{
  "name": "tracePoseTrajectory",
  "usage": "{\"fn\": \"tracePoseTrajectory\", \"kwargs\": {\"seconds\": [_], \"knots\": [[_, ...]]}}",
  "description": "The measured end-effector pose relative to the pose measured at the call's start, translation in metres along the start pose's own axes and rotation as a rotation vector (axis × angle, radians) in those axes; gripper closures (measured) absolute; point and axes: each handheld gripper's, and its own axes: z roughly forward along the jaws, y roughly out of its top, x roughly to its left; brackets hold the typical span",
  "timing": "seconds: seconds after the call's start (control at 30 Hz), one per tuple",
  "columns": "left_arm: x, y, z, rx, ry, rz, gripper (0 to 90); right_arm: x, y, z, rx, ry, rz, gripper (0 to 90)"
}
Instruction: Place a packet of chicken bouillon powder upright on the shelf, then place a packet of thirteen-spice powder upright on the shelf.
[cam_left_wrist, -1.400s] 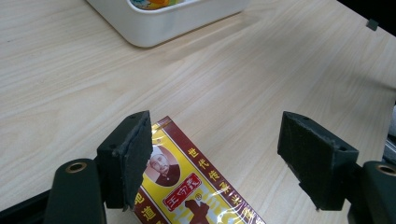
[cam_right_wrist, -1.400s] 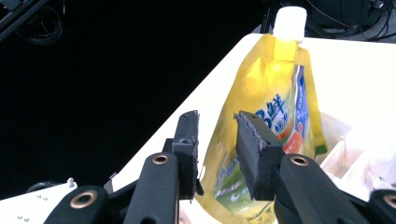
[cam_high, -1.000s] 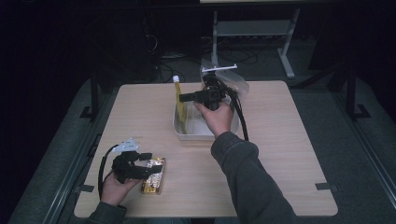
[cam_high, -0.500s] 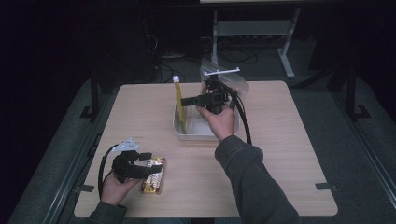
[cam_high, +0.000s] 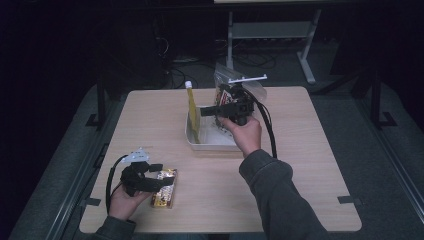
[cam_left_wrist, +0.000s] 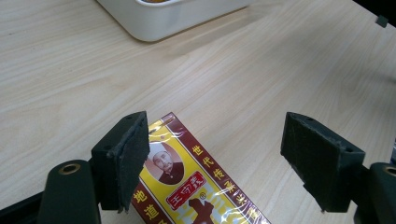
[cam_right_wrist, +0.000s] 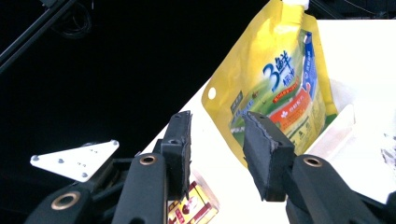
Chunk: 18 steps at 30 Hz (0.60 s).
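Pale wooden table (cam_high: 310, 165) stands in a dark room.

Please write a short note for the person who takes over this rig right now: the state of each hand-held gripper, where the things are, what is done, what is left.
Left hand-held gripper: open, low over the red-and-yellow box lying flat on the table near the front left; not gripped yet.
Right hand-held gripper: jaws have just been opening, nothing between them, beside the yellow pouch.
Done: the pouch stands upright in the white bin.
Left, probably: grip the box and move it to the bin.
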Motion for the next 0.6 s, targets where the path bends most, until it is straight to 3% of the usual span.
{"fn": "tracePoseTrajectory", "kwargs": {"seconds": [0.27,0.6], "knots": [[-0.003,-0.001,0.000,0.007,0.013,0.008,22.7,-0.002,-0.013,-0.017,0.014,-0.014,-0.007,58.7],[-0.005,-0.003,0.004,0.033,0.029,0.012,22.1,-0.004,-0.036,-0.029,0.079,-0.036,-0.028,54.8]]}}
